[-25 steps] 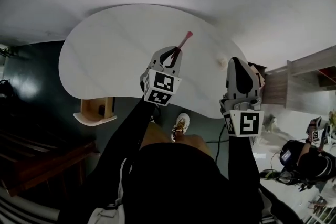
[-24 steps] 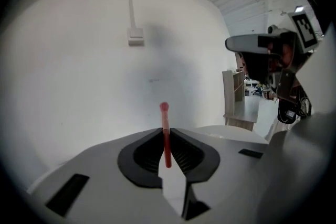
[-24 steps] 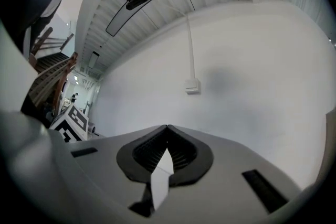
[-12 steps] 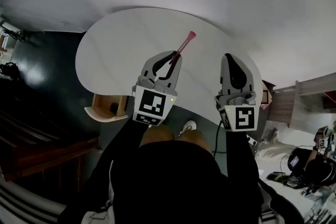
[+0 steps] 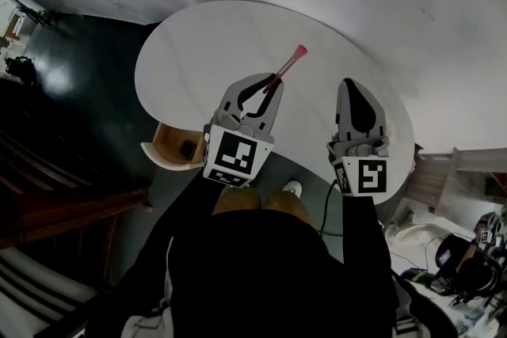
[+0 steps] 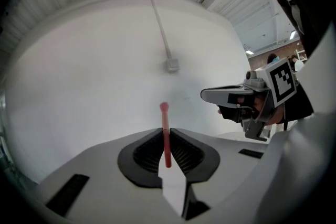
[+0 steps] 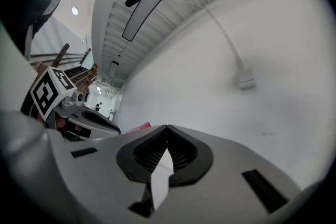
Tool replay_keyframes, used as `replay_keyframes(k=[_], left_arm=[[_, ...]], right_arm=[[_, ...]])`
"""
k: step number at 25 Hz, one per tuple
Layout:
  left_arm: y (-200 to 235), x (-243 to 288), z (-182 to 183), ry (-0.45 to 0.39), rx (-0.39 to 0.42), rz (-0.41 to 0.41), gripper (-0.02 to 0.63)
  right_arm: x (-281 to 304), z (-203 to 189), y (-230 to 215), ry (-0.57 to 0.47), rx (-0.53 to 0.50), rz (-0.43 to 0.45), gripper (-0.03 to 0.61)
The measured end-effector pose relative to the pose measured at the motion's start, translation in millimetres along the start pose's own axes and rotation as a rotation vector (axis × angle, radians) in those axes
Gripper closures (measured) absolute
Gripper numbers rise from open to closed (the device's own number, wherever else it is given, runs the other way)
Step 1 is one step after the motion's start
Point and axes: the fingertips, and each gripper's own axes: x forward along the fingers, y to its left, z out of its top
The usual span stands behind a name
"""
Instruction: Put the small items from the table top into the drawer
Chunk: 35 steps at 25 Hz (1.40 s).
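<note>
Carry step: your left gripper (image 5: 268,85) clamps the pink stick (image 5: 290,62); your right gripper (image 5: 353,85) is closed and empty. Next: reach the drawer (image 5: 164,143).

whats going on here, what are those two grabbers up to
A person holds a gripper in each hand over a white table. The left gripper is clamped on a thin pink stick that juts past its jaws. The right gripper is shut and empty. A wooden drawer stands open under the table's edge; the stick is not in it yet.
</note>
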Motion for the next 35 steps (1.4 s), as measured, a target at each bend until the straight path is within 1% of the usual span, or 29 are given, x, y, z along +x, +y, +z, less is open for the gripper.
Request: replay_keyframes(k=[2,5,10,17,19,22,25,27,32,35], left_arm=[[23,-15,-6,0.006,-0.008,0.043,0.563],[62,-45,-22,0.026,-0.03,0.124,0.563],[128,-112,-50,0.062,-0.068,0.284,0.563],[197,-198,-95,0.114,-0.098,0.454,0.563],[213,-218,-107,0.123,-0.116,0.484,0.563],[225,-234,-116,0.123,-0.122,0.49,0.563],[227,-238,-130,0.152,-0.12,0.476,0.563],[223,-243,-151,0.201,-0.132,0.459,0.563],[207,-268,-223,0.353,-0.206,0.411,0.563],[193,-278,-263,0.447,-0.227,0.368,0.563]], right_arm=[[16,-5,21,0.015,-0.007,0.05,0.552],[48,-7,64,0.017,0.001,0.14,0.552],[99,-6,156,0.005,0.011,0.329,0.552],[143,-4,280,-0.022,0.028,0.529,0.552],[150,-4,310,-0.027,0.03,0.566,0.552],[156,-6,337,-0.027,0.034,0.588,0.552],[162,-12,345,-0.013,0.031,0.6,0.552],[166,-17,347,-0.003,0.03,0.602,0.552],[174,-27,361,0.024,0.024,0.603,0.552],[176,-32,365,0.038,0.017,0.607,0.552]])
